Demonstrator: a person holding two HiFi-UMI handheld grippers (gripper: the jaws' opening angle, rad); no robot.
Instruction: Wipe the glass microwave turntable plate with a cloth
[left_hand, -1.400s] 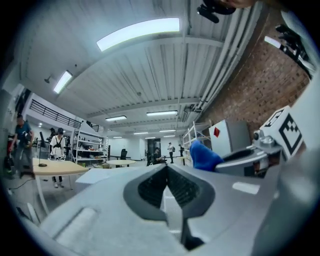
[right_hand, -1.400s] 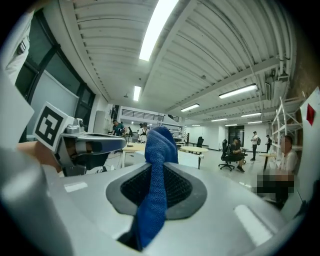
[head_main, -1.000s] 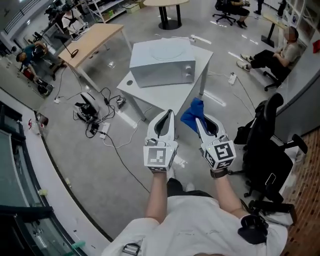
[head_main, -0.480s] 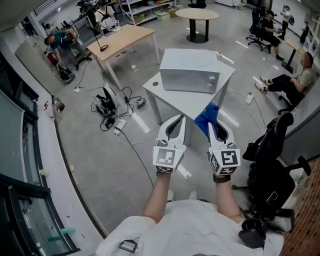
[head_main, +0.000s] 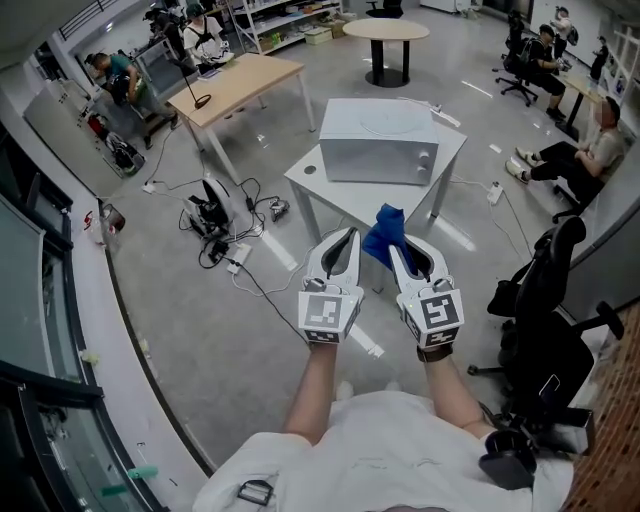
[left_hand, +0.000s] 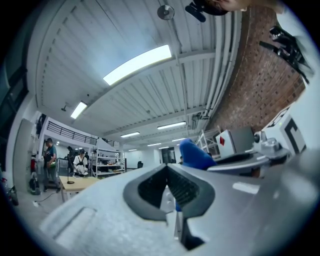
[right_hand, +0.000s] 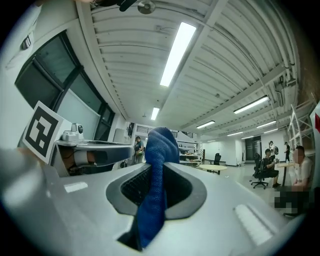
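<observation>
Right now the blue cloth (head_main: 383, 230), soft and looped like terry, is pinched between the jaws of the right tool (head_main: 392, 252). A rounded fold is pushed up above them and a tail is trailed back between them. The left tool (head_main: 343, 240) is closed tight, with nothing caught between its dark ribbed pads (left_hand: 152, 190). Both are held in the air, short of the square white worktop (head_main: 320, 190). A boxy silver-grey microwave (head_main: 375, 160) is seen on it, and a faint round plate (head_main: 392, 121) is laid on its flat top. Black-and-white square markers are carried on the cubes (head_main: 327, 312); no writing can be read.

Cloth (head_main: 383, 234) lower end hidden behind right gripper (head_main: 394, 251); disc (head_main: 386, 121) atop microwave (head_main: 378, 150) too faint to identify.
</observation>
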